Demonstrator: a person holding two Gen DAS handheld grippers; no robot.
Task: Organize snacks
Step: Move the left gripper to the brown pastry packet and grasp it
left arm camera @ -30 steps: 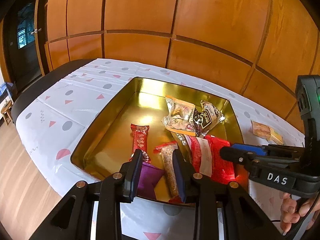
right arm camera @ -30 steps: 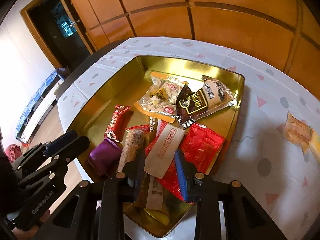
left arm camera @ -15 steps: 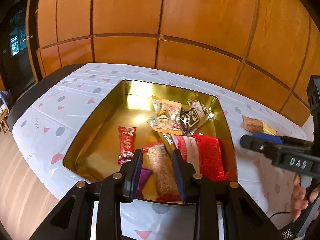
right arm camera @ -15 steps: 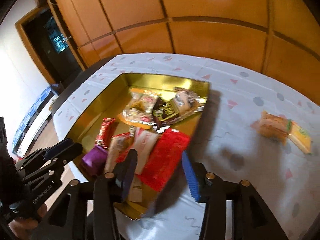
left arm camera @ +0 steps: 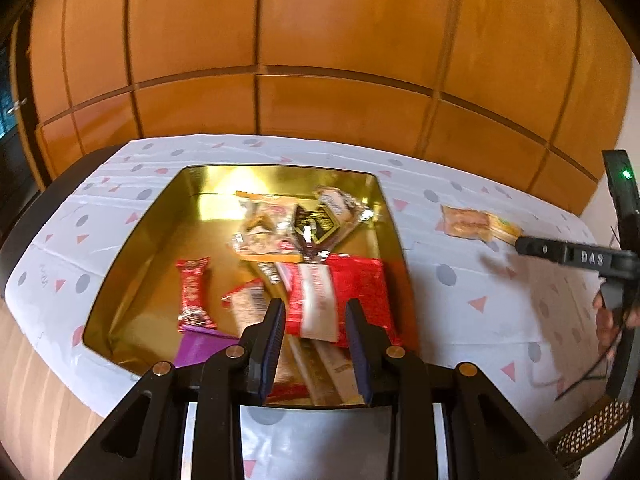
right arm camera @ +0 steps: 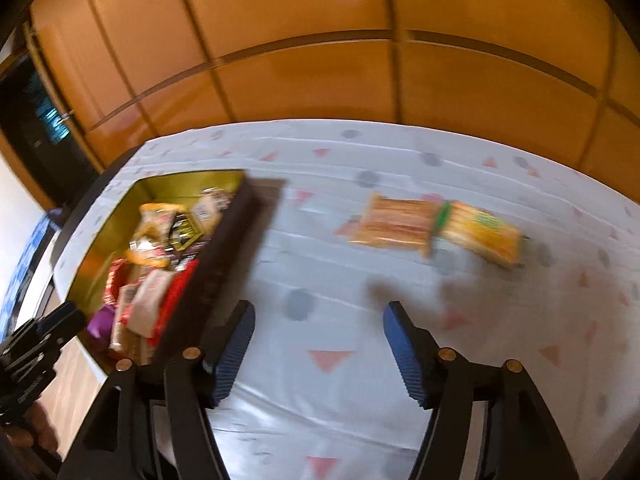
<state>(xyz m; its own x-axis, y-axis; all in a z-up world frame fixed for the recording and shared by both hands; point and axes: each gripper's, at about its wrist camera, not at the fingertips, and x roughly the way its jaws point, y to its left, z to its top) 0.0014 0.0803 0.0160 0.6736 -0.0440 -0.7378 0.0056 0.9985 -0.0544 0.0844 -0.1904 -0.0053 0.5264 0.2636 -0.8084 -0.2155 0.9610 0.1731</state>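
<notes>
A gold tray (left arm camera: pixel 132 280) holds several snacks: a red packet with a white label (left arm camera: pixel 352 292), a small red bar (left arm camera: pixel 192 292), a purple packet (left arm camera: pixel 200 350) and clear bags at the back. My left gripper (left arm camera: pixel 316 320) hovers over the tray's near edge, its jaws narrowly apart with nothing gripped. My right gripper (right arm camera: pixel 318 316) is over bare tablecloth to the right of the tray (right arm camera: pixel 224 248). Its jaws are opening and nothing is between them. Ahead of it lie an orange packet (right arm camera: pixel 394 222) and a yellow-green packet (right arm camera: pixel 480 236), end to end.
A white tablecloth (right arm camera: pixel 320 272) with pink triangles and grey dots covers the table. A wood-panelled wall (left arm camera: pixel 320 60) stands behind it. There is wooden floor to the left, a dark doorway at far left, and a wicker seat (left arm camera: pixel 588 428) and cables at lower right.
My right gripper swung right, from over the red packet in the tray to the bare cloth, and its jaws spread wide. My left gripper shifted a little to the right along the tray's near edge.
</notes>
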